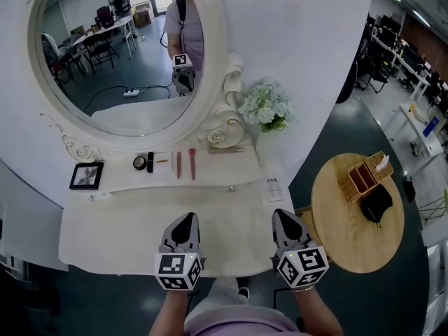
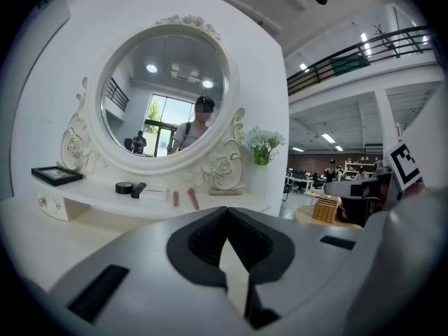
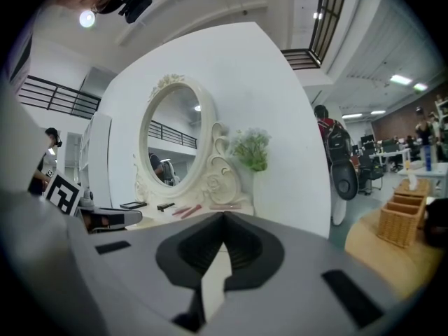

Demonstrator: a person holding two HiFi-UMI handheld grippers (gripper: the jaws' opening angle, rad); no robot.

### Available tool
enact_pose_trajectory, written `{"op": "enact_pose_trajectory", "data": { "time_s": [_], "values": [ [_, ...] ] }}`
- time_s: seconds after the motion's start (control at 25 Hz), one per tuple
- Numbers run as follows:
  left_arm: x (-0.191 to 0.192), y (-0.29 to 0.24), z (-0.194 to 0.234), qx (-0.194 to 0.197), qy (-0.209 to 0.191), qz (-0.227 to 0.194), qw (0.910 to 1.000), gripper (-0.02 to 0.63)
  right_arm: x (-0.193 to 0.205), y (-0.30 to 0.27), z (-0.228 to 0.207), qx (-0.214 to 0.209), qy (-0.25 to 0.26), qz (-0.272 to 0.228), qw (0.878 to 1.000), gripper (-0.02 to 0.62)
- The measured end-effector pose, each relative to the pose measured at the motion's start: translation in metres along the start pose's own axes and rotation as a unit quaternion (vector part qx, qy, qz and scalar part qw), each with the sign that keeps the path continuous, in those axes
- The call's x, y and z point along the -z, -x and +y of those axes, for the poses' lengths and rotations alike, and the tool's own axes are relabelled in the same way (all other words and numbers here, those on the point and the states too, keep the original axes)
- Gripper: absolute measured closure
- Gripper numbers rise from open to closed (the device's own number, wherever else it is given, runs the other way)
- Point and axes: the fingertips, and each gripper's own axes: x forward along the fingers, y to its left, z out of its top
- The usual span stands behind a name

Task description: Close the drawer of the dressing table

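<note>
The white dressing table [image 1: 112, 240] stands in front of me with its oval mirror [image 1: 122, 54] behind. A low raised shelf [image 1: 210, 173] at its back carries small drawer fronts with knobs [image 1: 231, 188]; these fronts look flush with the shelf. My left gripper [image 1: 187, 220] hovers over the front middle of the tabletop, jaws shut and holding nothing. My right gripper [image 1: 283, 216] hangs beside it near the table's right end, also shut and empty. In the left gripper view the shut left gripper [image 2: 227, 217] points at the shelf [image 2: 154, 200], and the shut right gripper [image 3: 224, 220] points at the mirror [image 3: 171, 145].
On the shelf lie a black framed picture [image 1: 87, 176], a round black compact [image 1: 140, 163], two red sticks [image 1: 192, 164] and a flower bunch [image 1: 266, 107]. A round wooden side table [image 1: 329, 236] with a basket [image 1: 364, 176] and a black object stands to the right.
</note>
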Motion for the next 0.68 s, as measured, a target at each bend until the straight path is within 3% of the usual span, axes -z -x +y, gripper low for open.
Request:
{"op": "enact_pose_trajectory", "data": {
  "time_s": [0.68],
  "values": [
    [0.0003,0.0000,-0.0053,0.002,-0.002,0.003,1.0000,0.603,0.0023,-0.0005,-0.0027,0.001,0.004,0.004,1.000,0.592]
  ]
}}
